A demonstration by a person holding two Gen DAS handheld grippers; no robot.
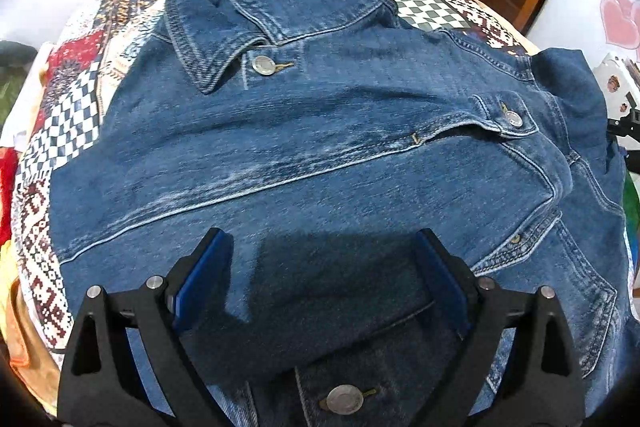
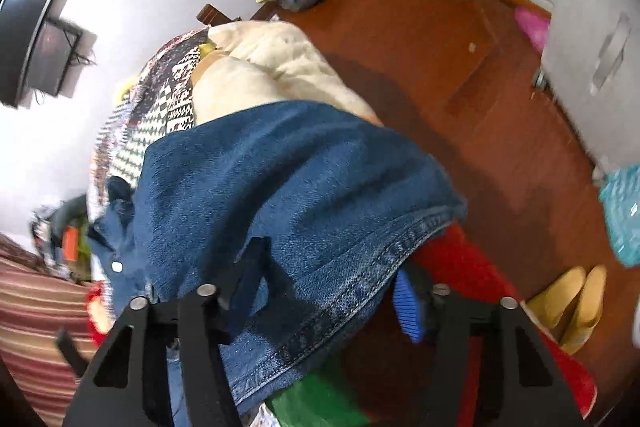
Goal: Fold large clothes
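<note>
Denim jacket (image 1: 320, 155) lies front-up on the patterned bedspread (image 1: 72, 131), collar far.

Left claw (image 1: 322, 259) gapes wide above its front panel, holding nothing.

Right claw (image 2: 328, 291) straddles the hem (image 2: 360, 291), half-closed; grip uncertain.

Advice: seat both seams deep before lifting.

Faded denim over printed cotton

I see a blue denim jacket (image 1: 320, 155), coarse and matt, shiny metal buttons (image 1: 264, 65); patterned cloth bedspread (image 1: 72, 115) matt; reddish wooden floor (image 2: 460, 39) smooth, faintly glossy.
</note>
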